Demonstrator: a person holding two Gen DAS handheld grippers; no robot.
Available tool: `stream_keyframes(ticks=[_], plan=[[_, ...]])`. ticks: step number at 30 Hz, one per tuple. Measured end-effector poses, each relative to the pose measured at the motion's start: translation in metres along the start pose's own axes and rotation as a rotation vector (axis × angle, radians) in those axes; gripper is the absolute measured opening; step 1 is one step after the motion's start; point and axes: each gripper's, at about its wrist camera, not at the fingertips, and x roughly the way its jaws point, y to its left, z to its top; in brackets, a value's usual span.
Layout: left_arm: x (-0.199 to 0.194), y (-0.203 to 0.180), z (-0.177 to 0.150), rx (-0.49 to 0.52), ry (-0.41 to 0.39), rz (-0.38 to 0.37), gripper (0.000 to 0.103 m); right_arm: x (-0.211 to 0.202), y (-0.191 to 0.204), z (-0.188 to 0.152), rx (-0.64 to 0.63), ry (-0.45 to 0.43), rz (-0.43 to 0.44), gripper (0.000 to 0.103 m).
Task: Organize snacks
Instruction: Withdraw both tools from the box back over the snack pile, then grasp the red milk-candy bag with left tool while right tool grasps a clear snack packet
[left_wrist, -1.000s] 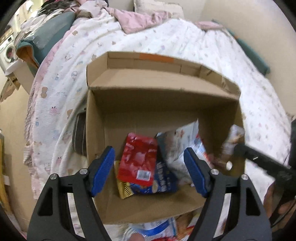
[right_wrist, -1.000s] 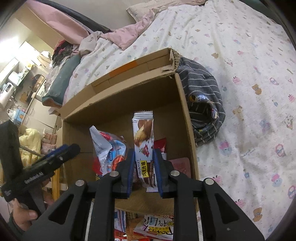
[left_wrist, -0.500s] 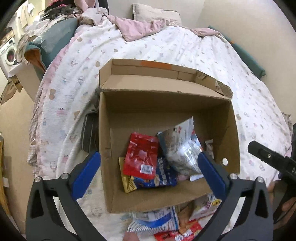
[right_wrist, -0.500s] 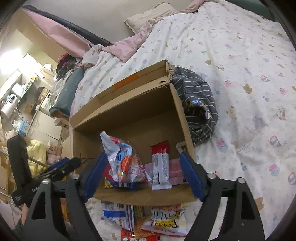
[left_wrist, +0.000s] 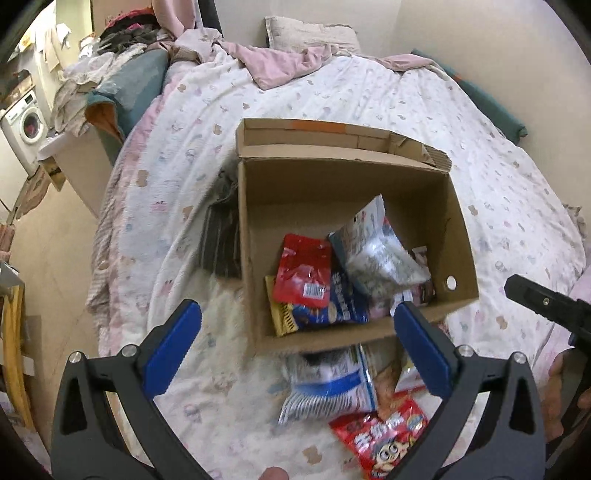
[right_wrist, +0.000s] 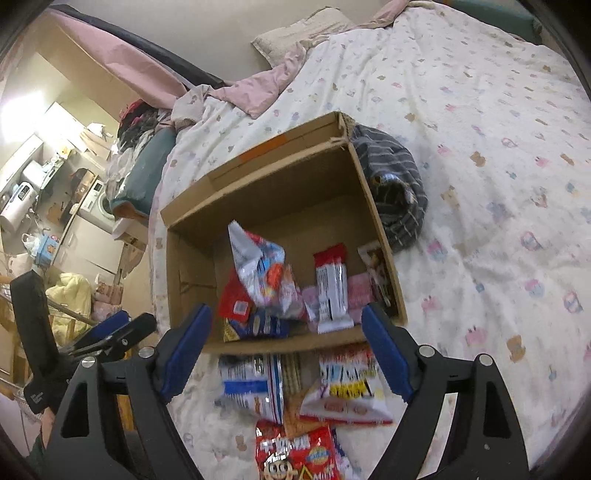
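An open cardboard box (left_wrist: 456, 221) (right_wrist: 373, 206) lies on the bed with several snack packs inside: a red pouch (left_wrist: 303, 271), a silver-white bag (left_wrist: 376, 254) (right_wrist: 258, 266) and a red-and-white bar (right_wrist: 331, 286). More packs lie on the bedding in front of the box: a blue-and-white bag (left_wrist: 328, 387) (right_wrist: 251, 384), a red bag (left_wrist: 384, 439) (right_wrist: 295, 454) and a white-and-yellow pack (right_wrist: 351, 384). My left gripper (left_wrist: 297, 350) is open and empty above these. My right gripper (right_wrist: 284, 349) is open and empty over the box's front edge.
A dark striped garment (right_wrist: 395, 184) lies against the box's side. Pink bedding and a pillow (left_wrist: 310, 40) are at the bed's head. The bed's left edge drops to the floor, with a washing machine (left_wrist: 22, 125) beyond. The right gripper's arm (left_wrist: 546, 306) shows at right.
My right gripper let go of the bar in the box and opened wide. Both grippers pulled back from the box, and the left one opened wider.
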Motion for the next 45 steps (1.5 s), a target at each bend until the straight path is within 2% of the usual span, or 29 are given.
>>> stream_keyframes(ticks=[3,7,10,13,21,25,27,29,30,34,36,37,39,42,43,45], plan=[[-0.015,0.008,-0.013,-0.023,-0.023,-0.039,0.103,-0.008,-0.007,-0.015,0.02,0.011,-0.026,0.086],[-0.031,0.013,-0.032,-0.006,-0.06,-0.021,0.103,-0.008,-0.024,-0.043,0.049,0.038,-0.074,0.086],[-0.031,0.013,-0.046,0.008,-0.049,-0.001,0.103,-0.006,-0.036,-0.069,0.034,0.075,-0.127,0.086],[-0.03,0.016,-0.058,-0.022,-0.028,-0.05,0.103,-0.012,-0.045,-0.086,0.022,0.096,-0.167,0.086],[-0.028,0.001,-0.079,-0.003,0.013,-0.064,0.103,-0.032,-0.063,-0.092,0.029,0.132,-0.209,0.084],[-0.031,-0.002,-0.083,-0.018,0.002,-0.076,0.103,-0.023,-0.072,-0.095,0.023,0.203,-0.248,0.075],[-0.032,-0.004,-0.084,-0.016,-0.003,-0.073,0.103,-0.01,-0.082,-0.104,0.048,0.27,-0.265,0.066],[-0.03,-0.004,-0.085,-0.016,-0.003,-0.068,0.103,0.001,-0.091,-0.113,0.072,0.325,-0.256,0.046],[-0.029,-0.003,-0.085,-0.016,0.0,-0.064,0.103,0.007,-0.094,-0.117,0.074,0.345,-0.256,0.04],[-0.024,0.003,-0.086,-0.037,0.015,-0.05,0.103,0.026,-0.1,-0.128,0.099,0.393,-0.243,0.039],[-0.022,0.007,-0.087,-0.075,0.032,-0.072,0.103,0.036,-0.097,-0.133,0.069,0.407,-0.279,0.038],[-0.02,0.008,-0.087,-0.094,0.047,-0.073,0.103,0.04,-0.096,-0.134,0.051,0.413,-0.289,0.033],[-0.016,0.005,-0.09,-0.104,0.076,-0.062,0.103,0.047,-0.092,-0.138,0.002,0.419,-0.323,0.03],[-0.005,-0.002,-0.098,-0.105,0.15,-0.021,0.103,0.045,-0.088,-0.138,-0.044,0.4,-0.322,0.023],[0.002,-0.004,-0.103,-0.136,0.197,-0.039,0.103,0.041,-0.086,-0.137,-0.047,0.385,-0.307,0.02],[0.02,-0.009,-0.111,-0.224,0.313,-0.088,0.103,0.03,-0.082,-0.132,-0.034,0.336,-0.25,0.019]])
